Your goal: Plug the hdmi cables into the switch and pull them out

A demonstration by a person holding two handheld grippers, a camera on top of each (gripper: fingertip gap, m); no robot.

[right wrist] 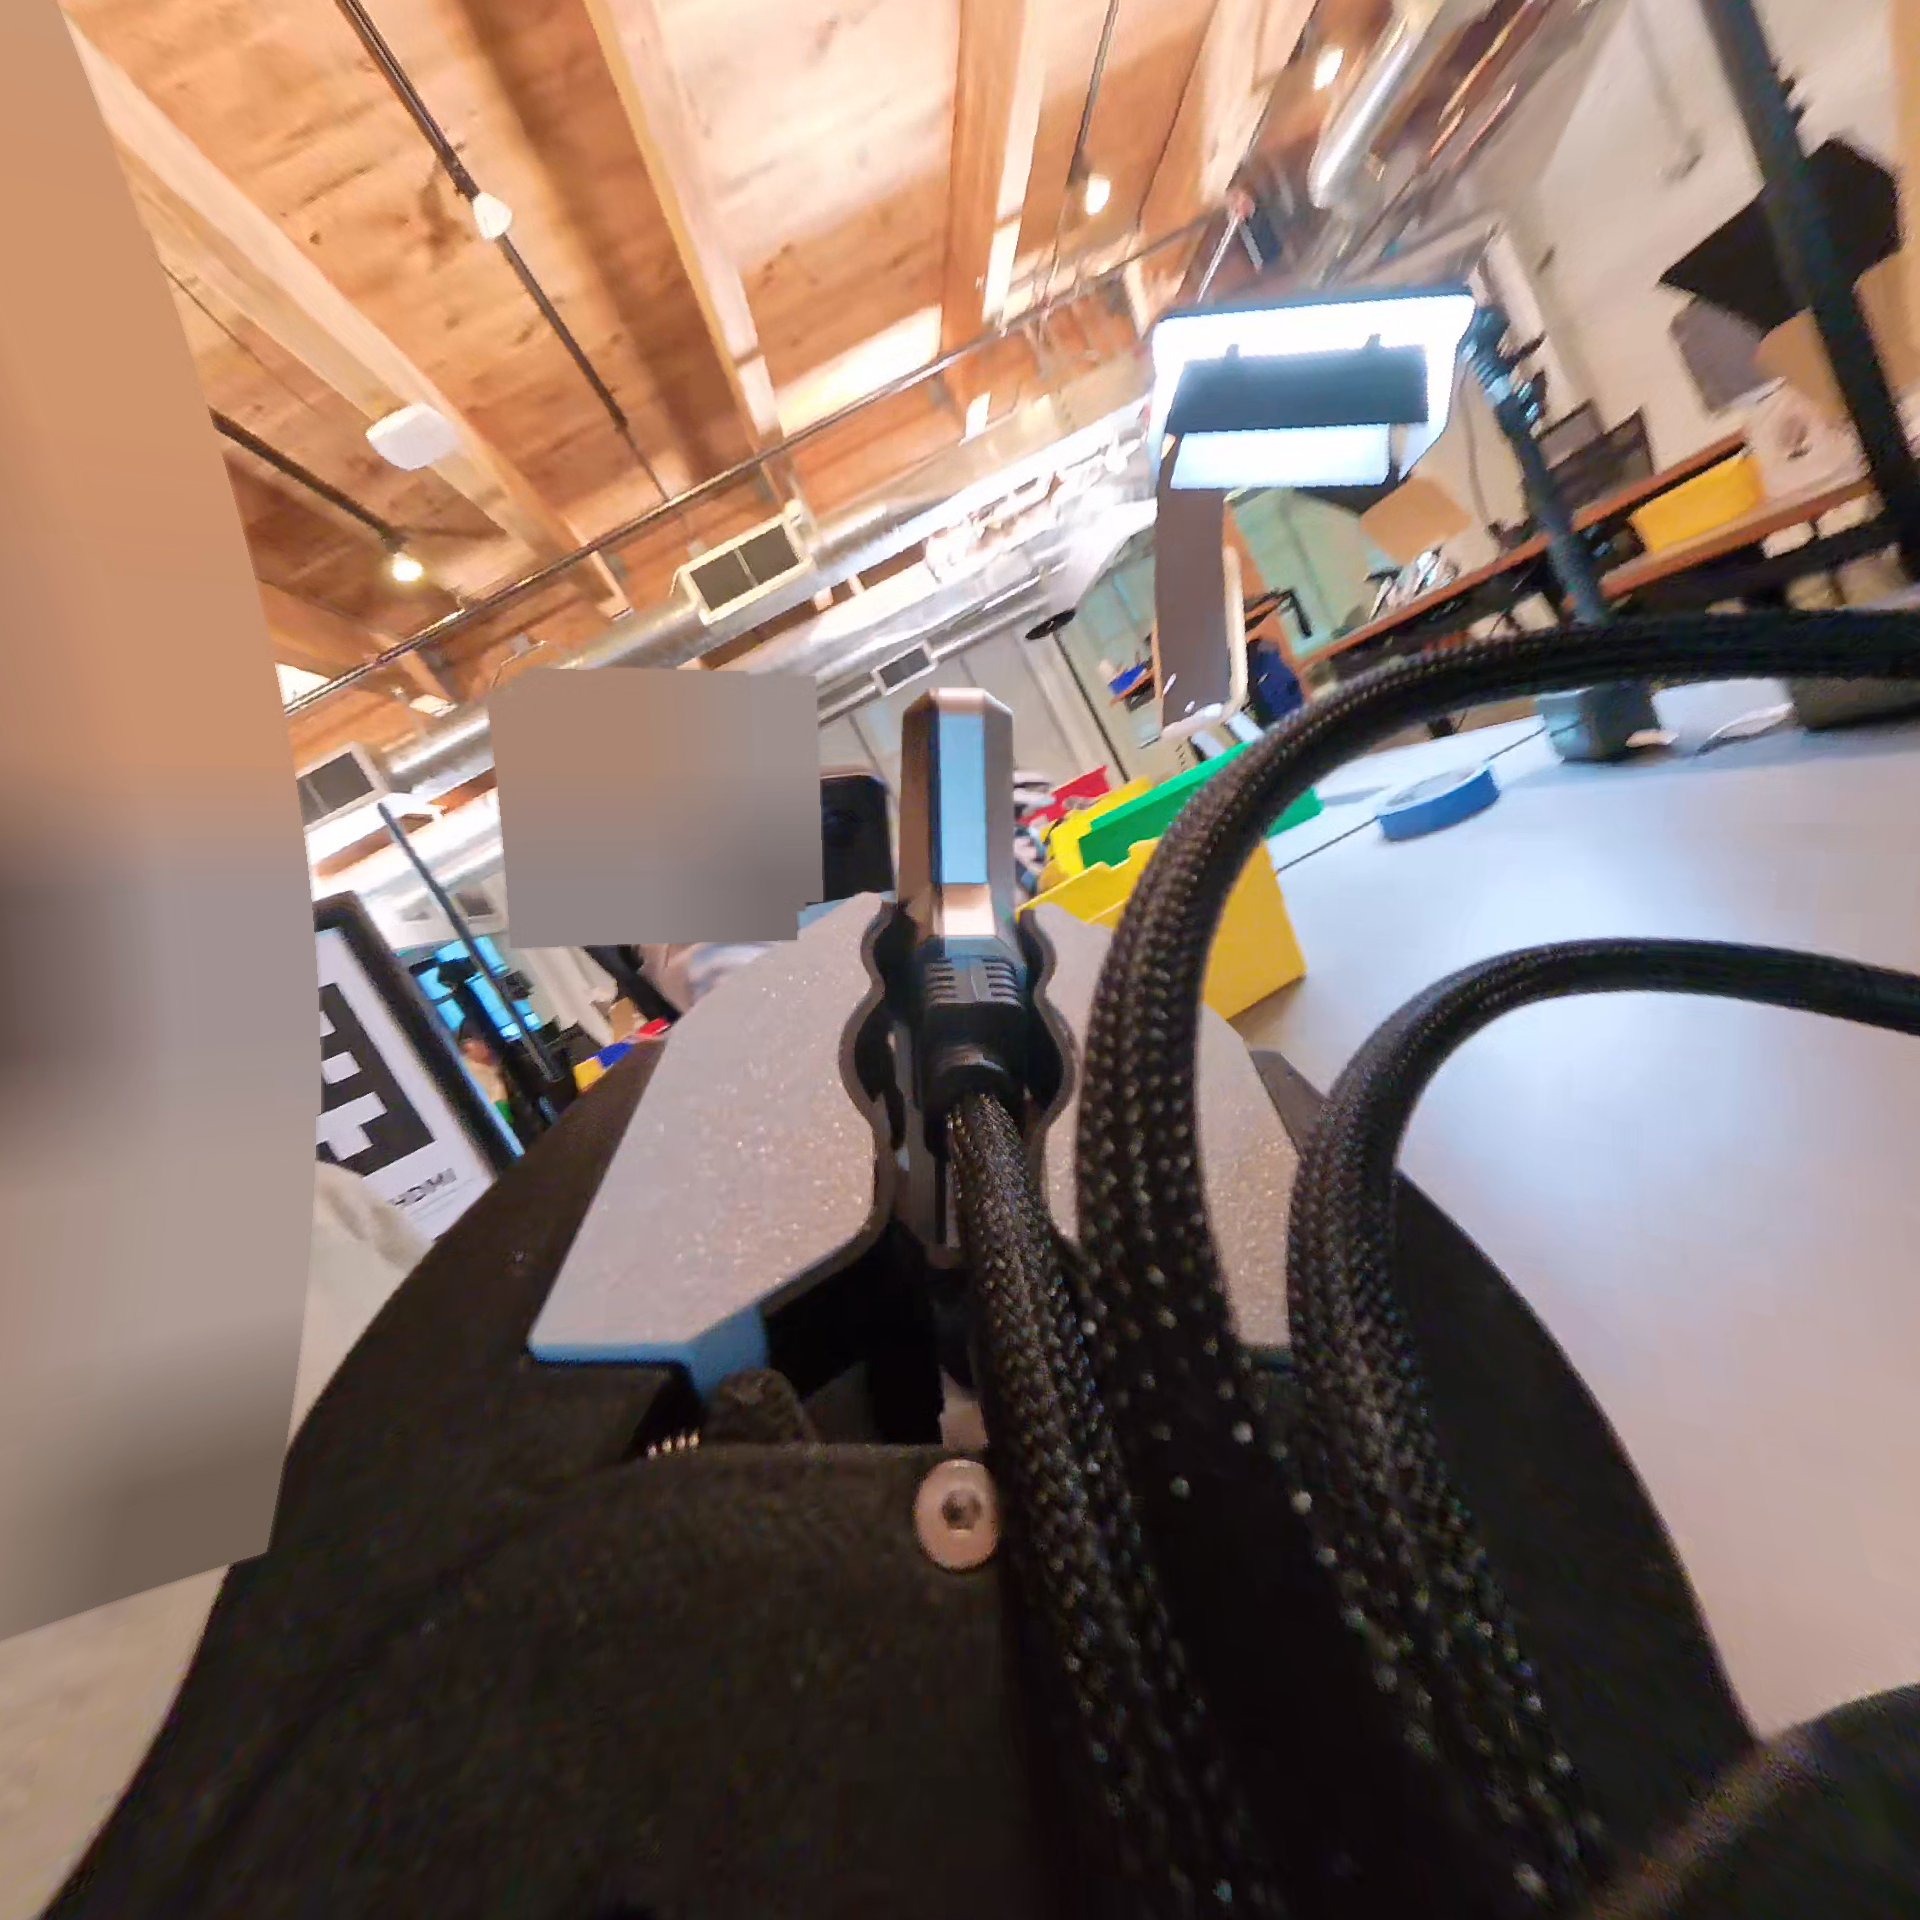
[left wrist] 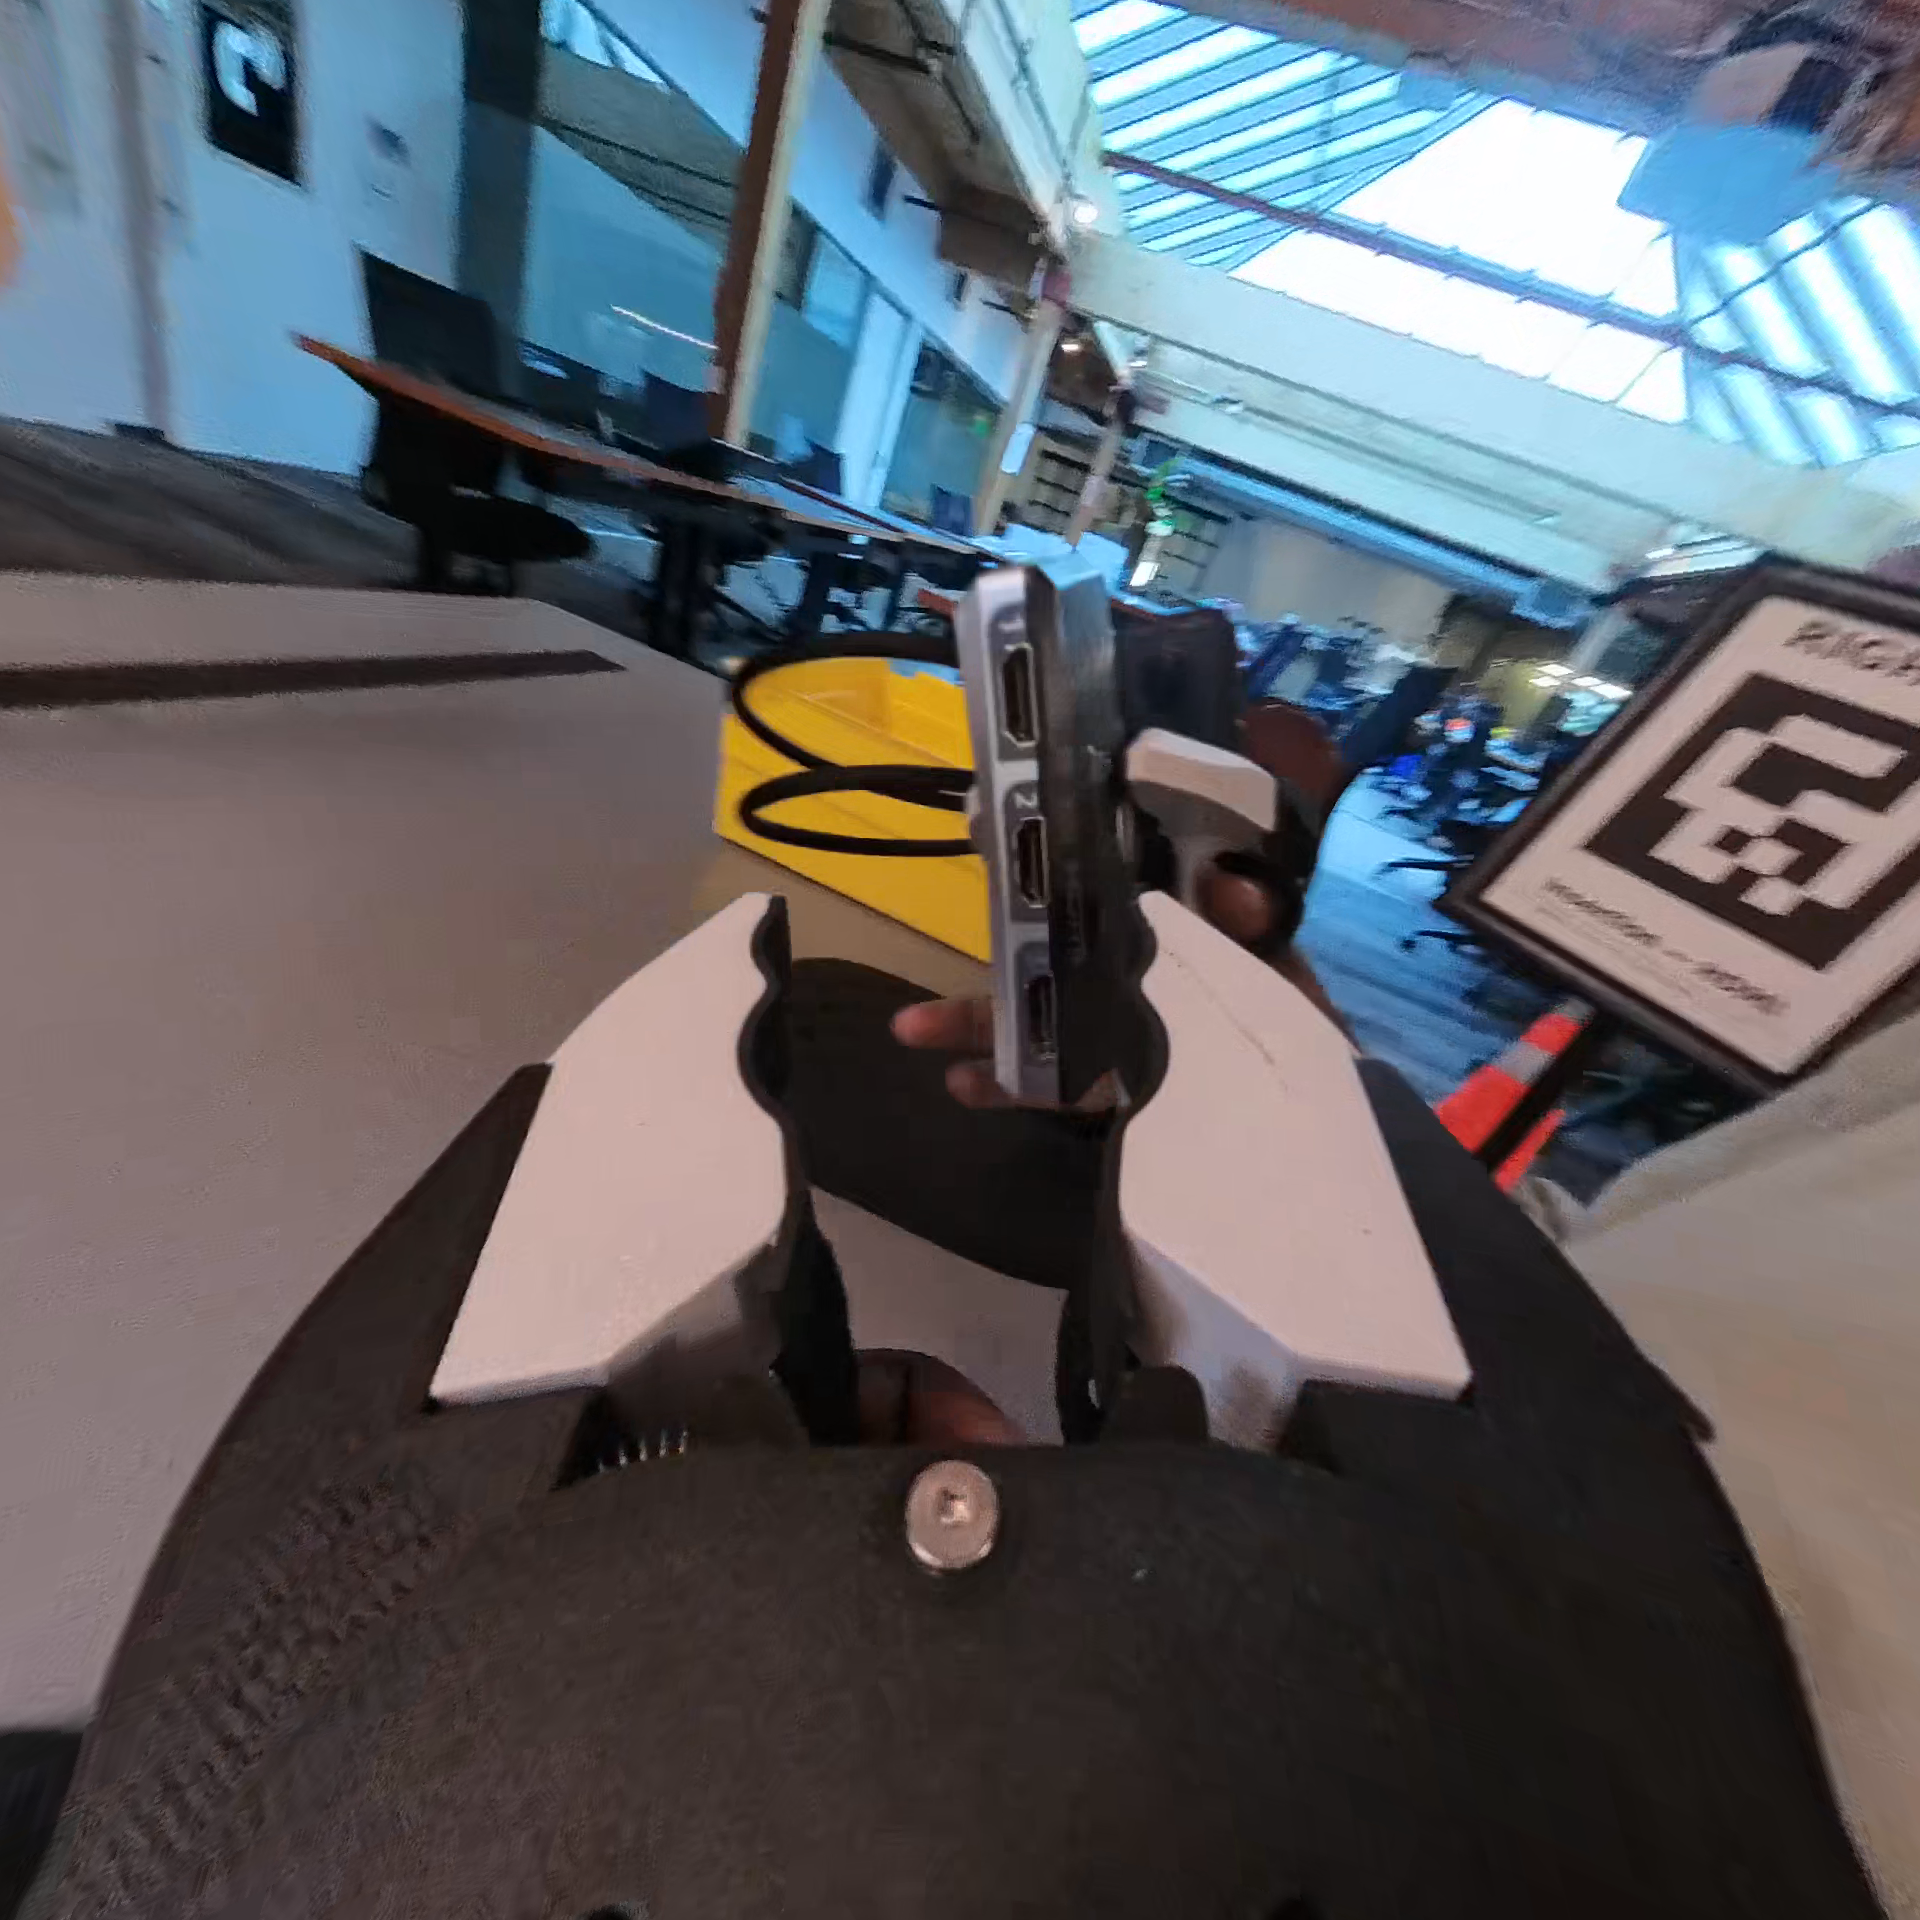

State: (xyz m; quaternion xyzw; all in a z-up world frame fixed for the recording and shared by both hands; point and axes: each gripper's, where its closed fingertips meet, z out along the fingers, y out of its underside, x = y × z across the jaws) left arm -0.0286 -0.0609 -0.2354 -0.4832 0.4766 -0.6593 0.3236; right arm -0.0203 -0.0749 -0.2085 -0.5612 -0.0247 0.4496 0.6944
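Note:
The grey HDMI switch stands upright off the table, with three empty ports facing left. It sits between my left gripper's white fingers, against the right pad; the left finger is well clear, so the jaws are open. My right gripper is shut on a black HDMI plug that is seated in the end of the switch. Its braided black cable runs back over the gripper, and more cable loops show left of the switch. A hand in a black fingerless glove shows behind the switch.
A yellow bin sits on the grey table beyond the switch, also in the right wrist view beside a green bin. A framed marker board stands on the right. A blue tape roll lies farther out. Both grippers' tips are close together, under 4 cm apart.

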